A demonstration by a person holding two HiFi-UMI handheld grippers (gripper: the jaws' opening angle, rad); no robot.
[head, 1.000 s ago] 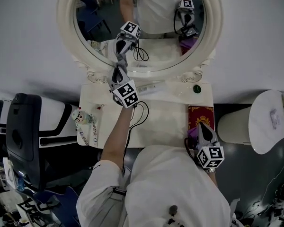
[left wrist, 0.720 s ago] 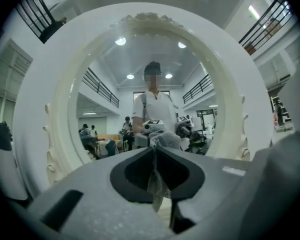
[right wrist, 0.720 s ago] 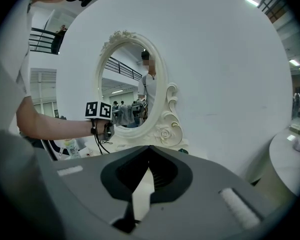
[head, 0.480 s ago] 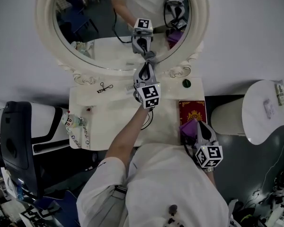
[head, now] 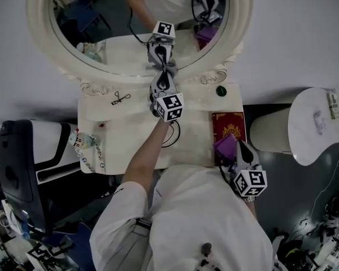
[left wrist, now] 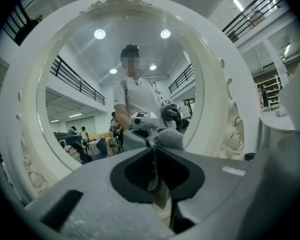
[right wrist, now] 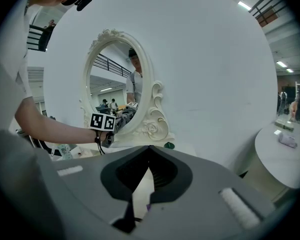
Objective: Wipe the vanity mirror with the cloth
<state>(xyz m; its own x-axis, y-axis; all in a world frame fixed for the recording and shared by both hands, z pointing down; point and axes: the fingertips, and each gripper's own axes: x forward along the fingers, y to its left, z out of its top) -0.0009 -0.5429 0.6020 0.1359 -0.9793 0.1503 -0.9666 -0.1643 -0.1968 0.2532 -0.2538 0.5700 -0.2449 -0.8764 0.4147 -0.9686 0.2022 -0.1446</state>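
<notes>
The grey cloth (left wrist: 168,138) is pinched in the left gripper (left wrist: 154,149). The jaws are clamped tight on it, with a strip of it running back between them and a bunched wad sticking out just past the tips. That wad sits right against the vanity mirror (left wrist: 80,59), low on the glass near the bottom rim, and in the head view cloth and reflection meet there. The ornate white frame (left wrist: 20,114) curves around both sides of the jaws.

The right gripper (right wrist: 149,148) is well back from the mirror, jaws closed tip to tip with nothing gripped. Only a sliver of purple shows low in the gap behind the tips. Right under and in front of those jaws lies a purple thing (head: 226,145), overlapping a red book-like item with gold print (head: 231,126); can't tell if that one's a box.

Further ahead of the right jaws there's a small dark green item (head: 219,90) on the vanity top (head: 101,123). Off to the left jaws' left lies a small dark metal tool (head: 120,99). Away to the right stands a round white table (head: 305,151) with a couple of small things on it.
</notes>
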